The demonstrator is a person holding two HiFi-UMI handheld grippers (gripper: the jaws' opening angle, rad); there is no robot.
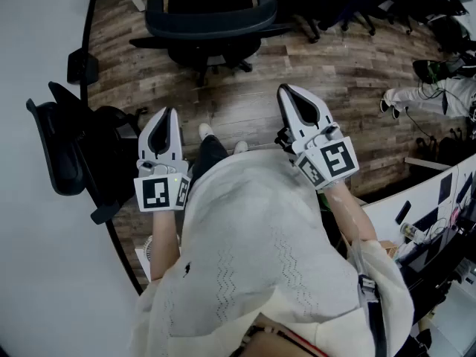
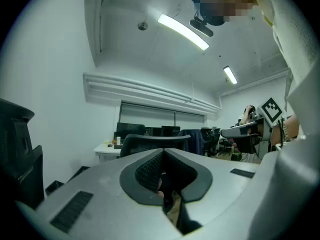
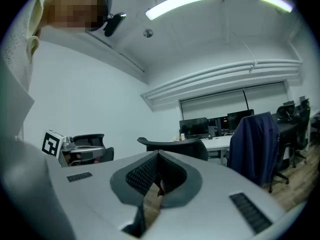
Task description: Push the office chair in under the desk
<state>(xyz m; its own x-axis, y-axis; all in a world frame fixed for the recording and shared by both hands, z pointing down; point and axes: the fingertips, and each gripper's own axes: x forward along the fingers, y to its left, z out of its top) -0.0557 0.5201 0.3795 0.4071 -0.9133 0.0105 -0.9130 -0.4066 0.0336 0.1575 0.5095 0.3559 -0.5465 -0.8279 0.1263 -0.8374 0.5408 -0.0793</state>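
Observation:
The black office chair (image 1: 210,13) stands on the wood floor ahead of me, its back toward me, well beyond both grippers. It also shows past the jaw tips in the left gripper view as a curved chair back (image 2: 150,141) and in the right gripper view as the same chair (image 3: 175,146). Behind it is a white desk (image 2: 107,149) with monitors. My left gripper (image 1: 165,117) is shut and empty, held level. My right gripper (image 1: 290,91) is likewise shut with nothing in it. Neither touches the chair.
A second black chair (image 1: 67,147) stands close on my left against the white wall. A chair draped with a blue jacket (image 3: 255,144) is to the right. Another person's legs (image 1: 416,95) and more chairs are at the far right. A white desk (image 1: 416,199) edges the right.

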